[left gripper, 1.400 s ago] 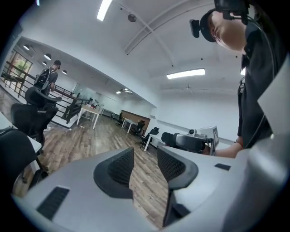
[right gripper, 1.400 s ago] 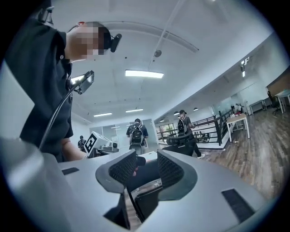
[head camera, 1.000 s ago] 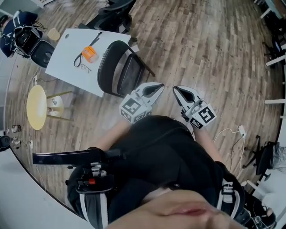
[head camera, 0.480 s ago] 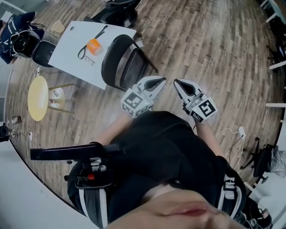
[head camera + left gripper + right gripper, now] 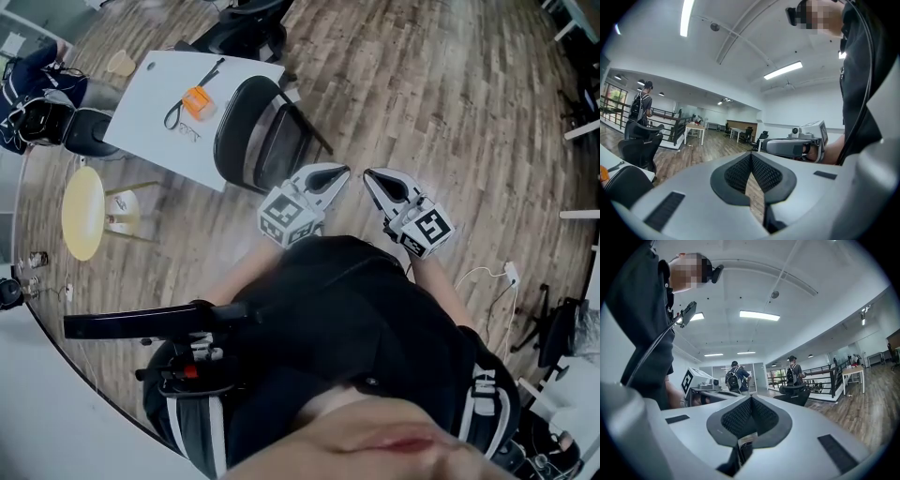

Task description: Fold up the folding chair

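Head view: left claw [image 5: 337, 173] and right claw [image 5: 369, 176], both closed and empty, mid-frame below the black chair [image 5: 251, 136].

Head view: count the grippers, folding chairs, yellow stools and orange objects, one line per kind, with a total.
Grippers: 2, left gripper and right gripper
Folding chair: 1
Yellow stool: 1
Orange object: 1
Total: 5

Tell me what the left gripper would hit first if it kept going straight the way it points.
Probably nothing near. The left gripper points level across open wood floor; the right gripper sits just right of that line, the folding chair off to its left. Depth is unclear.
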The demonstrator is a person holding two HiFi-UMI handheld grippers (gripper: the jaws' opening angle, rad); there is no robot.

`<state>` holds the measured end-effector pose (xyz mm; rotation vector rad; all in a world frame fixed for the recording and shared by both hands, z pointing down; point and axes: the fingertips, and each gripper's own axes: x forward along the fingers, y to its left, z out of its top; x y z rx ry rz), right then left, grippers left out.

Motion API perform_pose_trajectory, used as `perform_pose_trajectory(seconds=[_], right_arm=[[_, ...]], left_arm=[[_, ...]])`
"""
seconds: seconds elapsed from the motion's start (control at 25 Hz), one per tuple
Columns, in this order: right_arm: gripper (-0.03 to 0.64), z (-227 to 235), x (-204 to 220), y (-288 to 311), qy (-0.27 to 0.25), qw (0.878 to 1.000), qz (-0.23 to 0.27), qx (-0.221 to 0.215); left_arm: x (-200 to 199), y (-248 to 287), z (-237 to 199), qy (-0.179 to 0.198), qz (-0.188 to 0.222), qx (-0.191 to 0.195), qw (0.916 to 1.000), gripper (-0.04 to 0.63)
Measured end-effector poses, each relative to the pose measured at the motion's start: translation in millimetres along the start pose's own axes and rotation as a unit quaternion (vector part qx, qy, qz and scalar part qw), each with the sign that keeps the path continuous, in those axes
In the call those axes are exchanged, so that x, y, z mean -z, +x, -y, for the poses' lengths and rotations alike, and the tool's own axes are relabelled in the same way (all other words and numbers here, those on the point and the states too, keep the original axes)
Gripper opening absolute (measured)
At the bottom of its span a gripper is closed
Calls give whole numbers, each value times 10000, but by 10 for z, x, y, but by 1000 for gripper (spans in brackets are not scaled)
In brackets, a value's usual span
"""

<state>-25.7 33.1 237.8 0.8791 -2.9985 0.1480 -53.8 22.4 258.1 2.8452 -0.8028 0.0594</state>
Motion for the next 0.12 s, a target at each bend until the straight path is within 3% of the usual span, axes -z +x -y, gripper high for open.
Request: perform_pose_trajectory(seconds=[0.12], right_arm=[[8, -19, 58, -19, 45, 10000, -2, 12]], left_arm=[[71, -1, 11, -45, -43, 5, 10000, 5]])
